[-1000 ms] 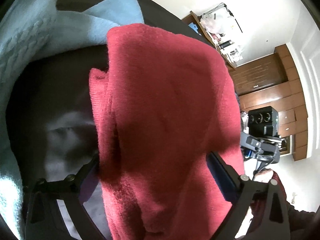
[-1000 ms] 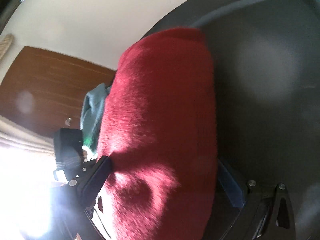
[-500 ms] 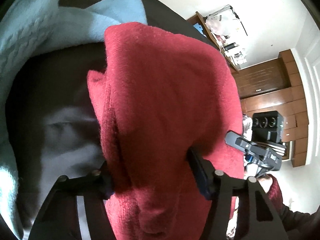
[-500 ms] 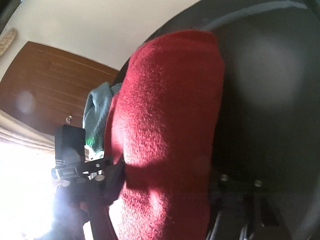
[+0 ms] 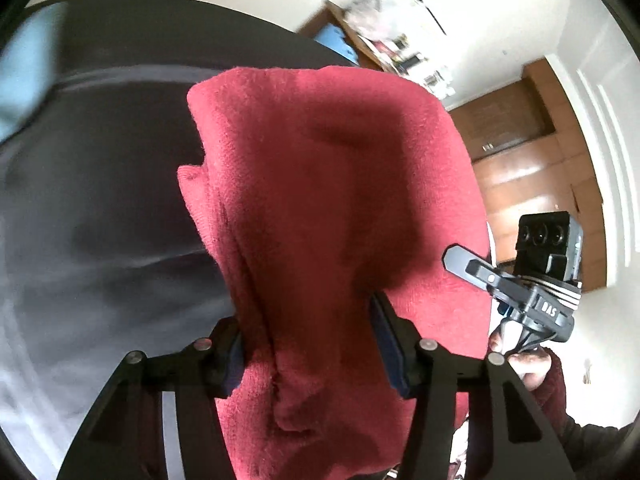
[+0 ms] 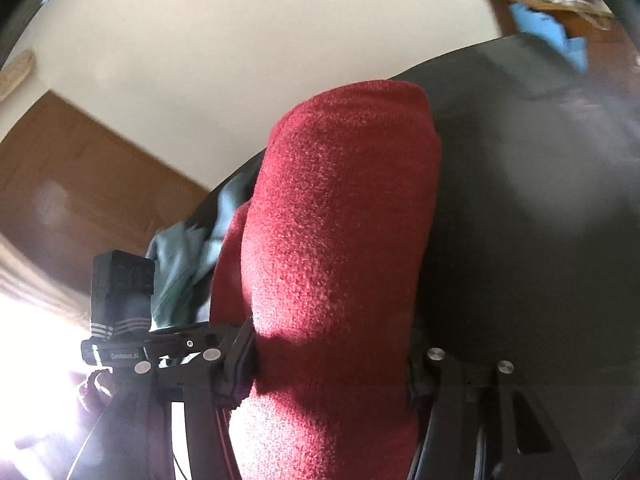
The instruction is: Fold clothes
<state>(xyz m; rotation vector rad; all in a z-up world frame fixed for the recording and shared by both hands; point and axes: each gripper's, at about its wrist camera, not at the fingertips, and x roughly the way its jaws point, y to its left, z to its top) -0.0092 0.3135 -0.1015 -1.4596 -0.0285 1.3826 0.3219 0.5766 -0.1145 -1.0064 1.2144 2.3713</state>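
Currently your left gripper [image 5: 308, 344] is clamping a thick fold of the red sweater [image 5: 332, 208]; its pads press into the knit from both sides and the jaws are closing further on the bulk. Your right gripper [image 6: 328, 364] is doing the same on the other end of the garment, jaws closing with the fabric bunched between them. The red sweater drapes forward from both grips, over the dark table [image 5: 100, 208], its far end rounded into a soft roll. From the left wrist view you can see the right gripper at the sweater's right edge, held by your hand [image 5: 524, 360] in a dark red sleeve [image 5: 556, 392]. A light blue garment [image 5: 24, 68] sits blurred at the table's far left. A teal garment [image 6: 188, 264] lies behind the sweater in the right wrist view.
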